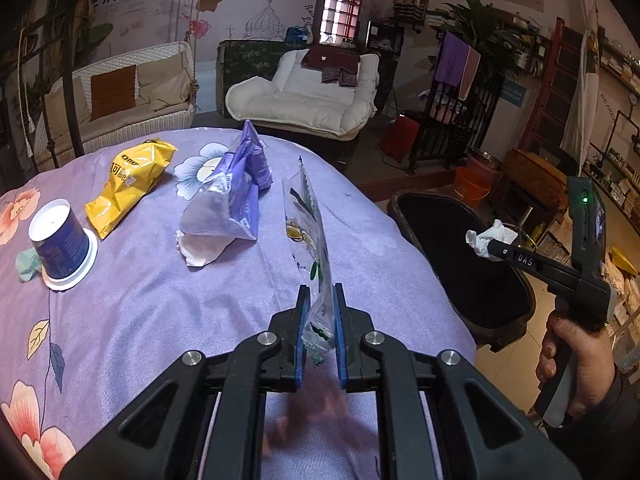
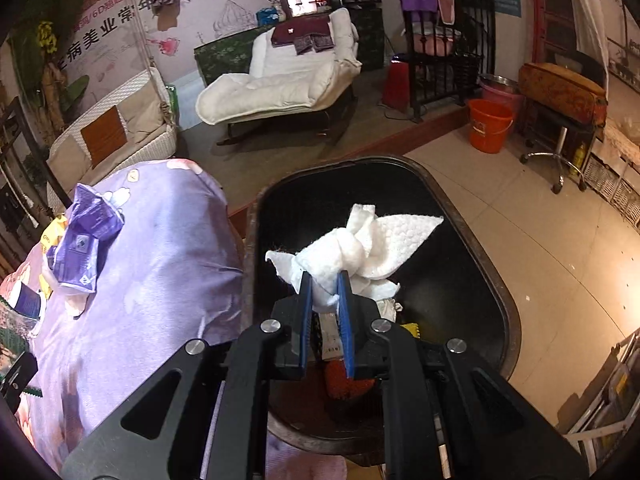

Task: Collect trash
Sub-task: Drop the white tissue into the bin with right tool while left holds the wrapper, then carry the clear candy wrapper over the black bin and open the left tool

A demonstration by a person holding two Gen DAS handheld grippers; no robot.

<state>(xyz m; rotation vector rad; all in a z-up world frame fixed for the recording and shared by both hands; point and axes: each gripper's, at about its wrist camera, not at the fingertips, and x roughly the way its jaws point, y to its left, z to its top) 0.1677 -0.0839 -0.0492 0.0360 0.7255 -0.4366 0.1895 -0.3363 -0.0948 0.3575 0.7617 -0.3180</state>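
My left gripper (image 1: 319, 292) is shut on a clear printed plastic wrapper (image 1: 308, 232) and holds it upright above the purple flowered tablecloth (image 1: 160, 312). My right gripper (image 2: 325, 280) is shut on a crumpled white tissue (image 2: 360, 248) and holds it over the open black trash bin (image 2: 460, 280). From the left wrist view the tissue (image 1: 490, 238) hangs over the bin (image 1: 460, 248). On the table lie a purple bag (image 1: 232, 192), a yellow snack bag (image 1: 128, 184) and an upturned blue cup (image 1: 62, 240).
Some trash lies in the bin's bottom (image 2: 348, 380). A white tissue (image 1: 200, 250) sticks out under the purple bag, and a green scrap (image 1: 26, 266) lies beside the cup. An orange bucket (image 2: 490, 124) and a stool (image 2: 560, 96) stand on the floor beyond the bin.
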